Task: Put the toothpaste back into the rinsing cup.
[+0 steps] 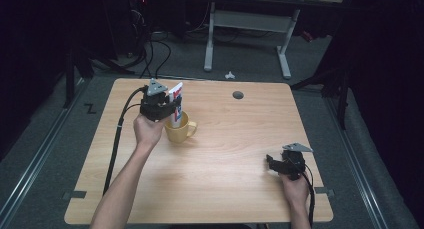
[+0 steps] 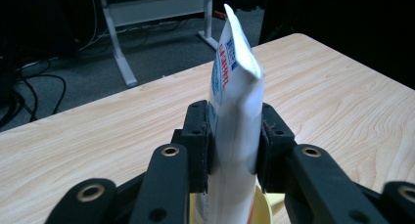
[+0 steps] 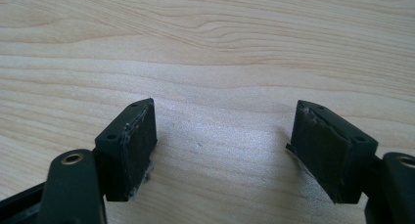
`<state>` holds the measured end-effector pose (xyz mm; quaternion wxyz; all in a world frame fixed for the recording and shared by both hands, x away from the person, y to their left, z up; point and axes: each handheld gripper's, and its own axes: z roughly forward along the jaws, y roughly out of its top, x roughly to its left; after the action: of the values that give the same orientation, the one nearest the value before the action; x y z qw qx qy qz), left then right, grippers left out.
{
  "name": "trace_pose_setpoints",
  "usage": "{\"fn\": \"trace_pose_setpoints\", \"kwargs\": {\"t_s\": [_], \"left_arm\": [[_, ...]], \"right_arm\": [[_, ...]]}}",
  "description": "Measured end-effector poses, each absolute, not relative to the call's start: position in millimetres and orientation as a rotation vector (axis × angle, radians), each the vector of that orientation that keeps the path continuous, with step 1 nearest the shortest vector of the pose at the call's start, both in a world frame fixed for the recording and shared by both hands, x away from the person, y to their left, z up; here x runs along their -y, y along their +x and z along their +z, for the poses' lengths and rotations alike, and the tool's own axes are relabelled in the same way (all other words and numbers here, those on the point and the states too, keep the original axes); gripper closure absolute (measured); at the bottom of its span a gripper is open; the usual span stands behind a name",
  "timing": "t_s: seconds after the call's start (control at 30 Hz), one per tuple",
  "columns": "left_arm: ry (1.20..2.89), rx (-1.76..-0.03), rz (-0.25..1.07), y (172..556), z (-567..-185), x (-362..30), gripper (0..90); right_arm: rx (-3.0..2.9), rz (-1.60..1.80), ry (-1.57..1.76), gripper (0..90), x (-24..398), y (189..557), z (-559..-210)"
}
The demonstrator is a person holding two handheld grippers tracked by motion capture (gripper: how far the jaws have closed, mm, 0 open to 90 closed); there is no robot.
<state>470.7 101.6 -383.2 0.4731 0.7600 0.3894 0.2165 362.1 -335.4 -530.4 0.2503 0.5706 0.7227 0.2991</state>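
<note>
You work at a light wooden table (image 1: pixel 225 154) with rounded corners and a small round grommet hole (image 1: pixel 238 95) near its far edge. Around it you see grey carpet (image 1: pixel 250 59), with metal floor rails (image 1: pixel 35 164) running along both sides. Beyond the table stands a second desk on white metal legs (image 1: pixel 209 39), and dark cables (image 1: pixel 150 54) lie tangled on the floor at the far left. The room's edges are dark; light falls mainly on the tabletop.

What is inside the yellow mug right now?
The lower end of a white tube, held upright by the left hand-held gripper, stands in the yellow mug. The tube hides the mug's bottom.
</note>
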Motion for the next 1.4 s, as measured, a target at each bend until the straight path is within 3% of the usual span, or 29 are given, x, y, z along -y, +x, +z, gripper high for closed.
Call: {"fn": "trace_pose_setpoints", "kwargs": {"t_s": [1.4], "left_arm": [[1.884,-1.009,0.519,480.6,-416.3,-99.7,70.3]], "right_arm": [[-1.967,0.814,1.553,25.1,335.4,362.1,-530.4]]}}
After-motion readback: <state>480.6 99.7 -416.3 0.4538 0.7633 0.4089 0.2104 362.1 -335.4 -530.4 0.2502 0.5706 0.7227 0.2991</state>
